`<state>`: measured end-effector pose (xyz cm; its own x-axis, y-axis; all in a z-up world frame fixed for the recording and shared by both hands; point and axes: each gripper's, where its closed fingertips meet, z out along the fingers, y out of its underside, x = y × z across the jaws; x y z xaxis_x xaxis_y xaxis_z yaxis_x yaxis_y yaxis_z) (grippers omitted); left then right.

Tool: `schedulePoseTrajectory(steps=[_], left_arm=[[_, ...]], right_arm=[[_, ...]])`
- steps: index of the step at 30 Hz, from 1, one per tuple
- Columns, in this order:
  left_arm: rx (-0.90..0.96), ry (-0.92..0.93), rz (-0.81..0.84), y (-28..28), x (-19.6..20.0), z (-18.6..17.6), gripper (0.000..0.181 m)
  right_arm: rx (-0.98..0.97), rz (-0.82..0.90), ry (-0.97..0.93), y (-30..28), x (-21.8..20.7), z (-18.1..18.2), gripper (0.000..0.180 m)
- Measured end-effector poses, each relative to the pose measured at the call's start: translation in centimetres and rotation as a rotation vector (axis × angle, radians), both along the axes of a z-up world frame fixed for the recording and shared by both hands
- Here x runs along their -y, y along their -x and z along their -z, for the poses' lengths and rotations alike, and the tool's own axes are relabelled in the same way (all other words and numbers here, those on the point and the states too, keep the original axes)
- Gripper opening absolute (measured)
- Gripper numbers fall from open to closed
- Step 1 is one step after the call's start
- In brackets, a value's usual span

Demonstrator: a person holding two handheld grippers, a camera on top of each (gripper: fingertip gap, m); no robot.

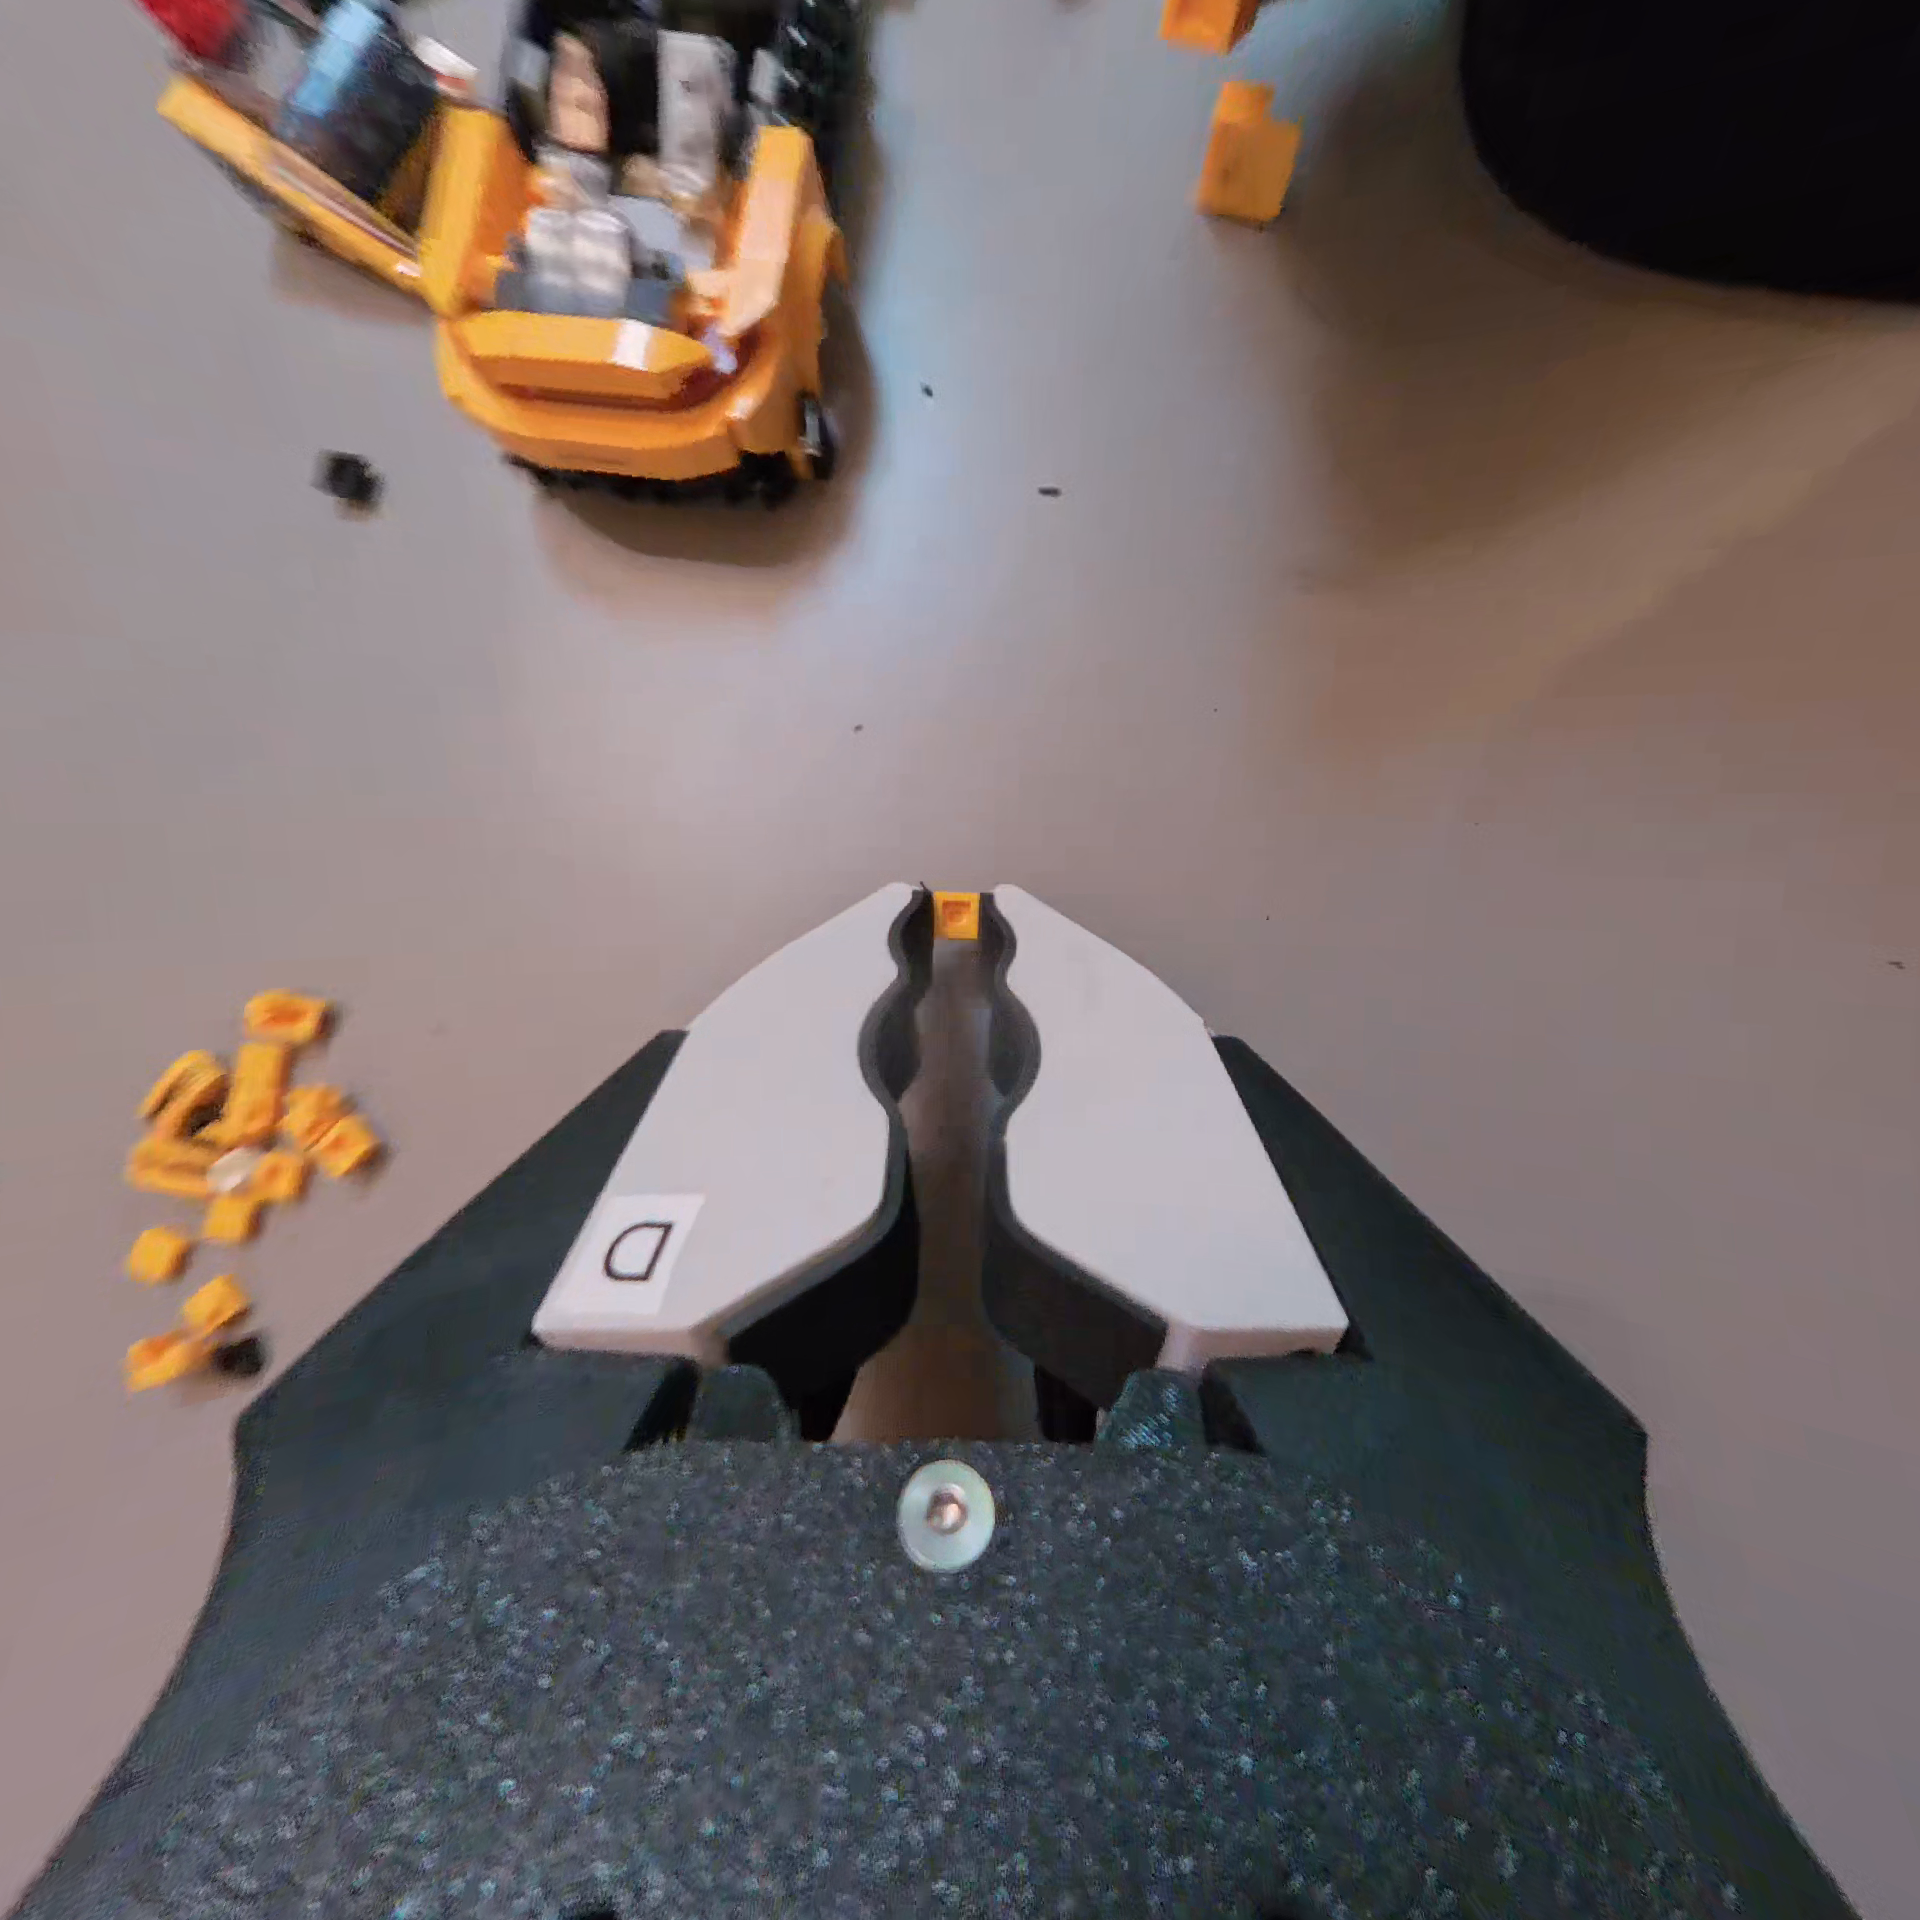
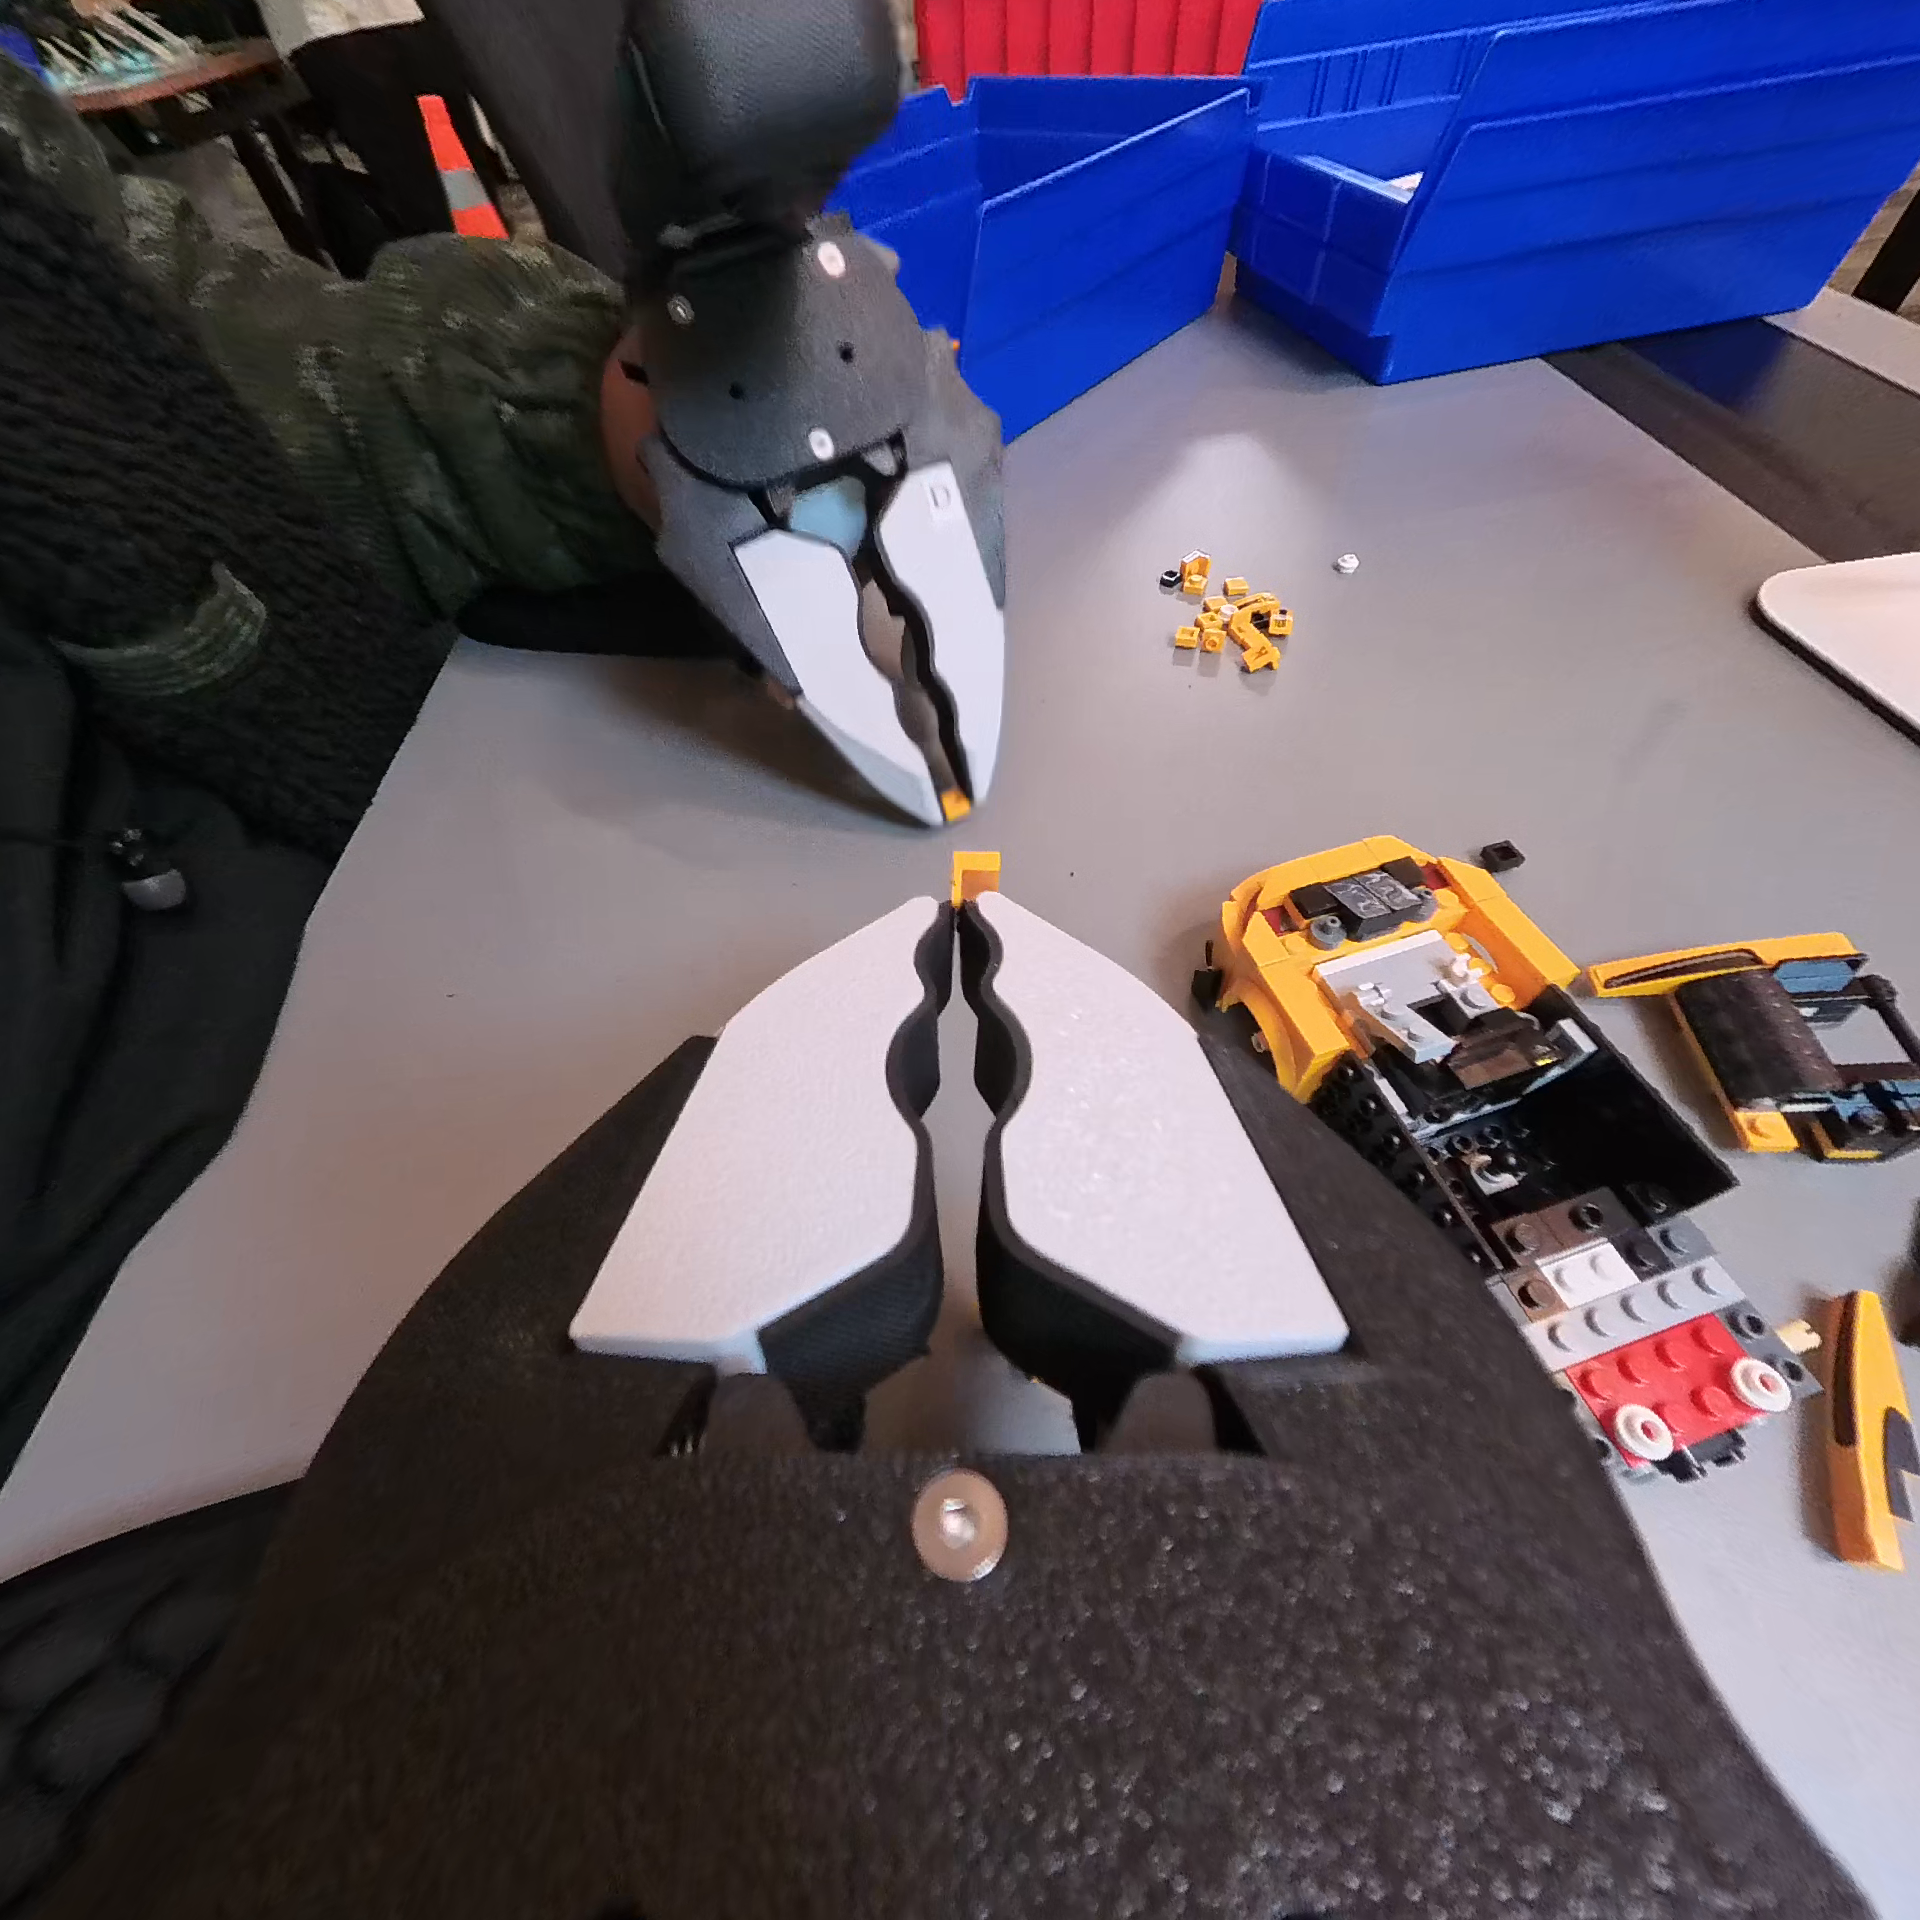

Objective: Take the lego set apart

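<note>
Lego car (image 2: 1455, 1060), orange and black and partly stripped, lies on the grey desk (image 2: 623, 935) to the right of the right gripper (image 2: 961, 914); its studded black chassis shows, and a red plate with two white round pieces sits at its near end. In the left wrist view the same car (image 1: 634, 312) appears blurred at the upper left. Just beside it on the desk rests a detached roof section (image 2: 1766, 1039) of orange, black and blue, and nearer the camera lies a long orange curved panel (image 2: 1865, 1444).

The right gripper is clamped on a small orange brick (image 2: 975, 871), which sticks out past its nearly closed tips. Facing it, the left gripper (image 2: 951, 805), held by a person in a dark green sleeve (image 2: 416, 416), pinches a second small orange piece (image 1: 958, 916) between its tips. The two held pieces are near each other but apart, above the desk.

A loose pile of small orange pieces (image 2: 1231, 618) lies farther back on the desk; in the left wrist view it shows at the left (image 1: 229, 1164). A tiny white round piece (image 2: 1347, 564) sits just beyond that pile. Blue storage bins (image 2: 1507, 187) stand along the far edge of the desk.
</note>
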<state>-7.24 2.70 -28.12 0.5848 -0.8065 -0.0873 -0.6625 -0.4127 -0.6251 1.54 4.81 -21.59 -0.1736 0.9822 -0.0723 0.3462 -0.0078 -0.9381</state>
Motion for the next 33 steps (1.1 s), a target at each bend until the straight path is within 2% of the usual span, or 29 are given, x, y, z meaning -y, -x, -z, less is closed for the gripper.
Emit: schedulePoseTrajectory(steps=[2,4,7,9,11,14,16,17,20,22,23,26,29,33], left_arm=[[0.068,-0.072,-0.079,1.6,0.0,-2.8,0.008],[0.095,-0.216,-0.24,5.6,-0.5,-6.8,0.008],[0.05,-0.416,-0.577,15.2,0.4,-12.1,0.008],[-0.024,-0.465,-0.805,22.2,2.2,-13.5,0.008],[-0.063,-0.359,-0.977,27.3,4.1,-11.8,0.008],[-0.077,-0.205,-1.056,30.2,5.1,-7.9,0.021],[-0.08,-0.108,-1.091,30.5,5.5,-5.7,0.043],[-0.071,-0.108,-1.094,30.4,5.3,-5.4,0.053],[-0.053,-0.178,-1.081,29.2,4.4,-6.4,0.064],[-0.029,-0.306,-1.02,27.1,3.3,-9.0,0.057],[0.008,-0.355,-0.934,24.7,2.5,-10.2,0.05],[0.216,-0.37,-0.553,14.1,0.6,-12.1,0.038],[0.378,-0.286,-0.116,3.1,0.9,-11.7,0.028],[0.272,-0.283,0.191,-4.5,0.9,-8.8,0.031]], right_arm=[[0.003,0.005,-0.004,0.0,-0.1,0.1,0.001],[0.008,0.011,-0.006,0.0,-0.2,0.2,0.001],[0.013,0.01,-0.002,0.0,-0.2,0.4,0.001],[0.015,0.011,-0.003,0.1,-0.2,0.4,0.001],[0.014,0.012,-0.007,0.1,-0.2,0.4,0.001],[0.017,0.016,-0.011,0.1,-0.2,0.4,0.001],[0.02,0.024,-0.014,0.1,-0.3,0.5,0.001],[0.02,0.028,-0.014,0.1,-0.4,0.5,0.001],[0.019,0.037,-0.01,0.1,-0.5,0.5,0.001],[0.019,0.037,-0.007,0.1,-0.6,0.6,0.001],[0.018,0.035,-0.008,0.1,-0.5,0.6,0.001],[0.011,0.021,-0.036,0.2,-0.1,0.4,0.001],[-0.013,-0.011,-0.109,0.5,0.9,-0.1,0.001],[-0.029,-0.048,-0.274,1.0,2.4,-0.5,0.001]])
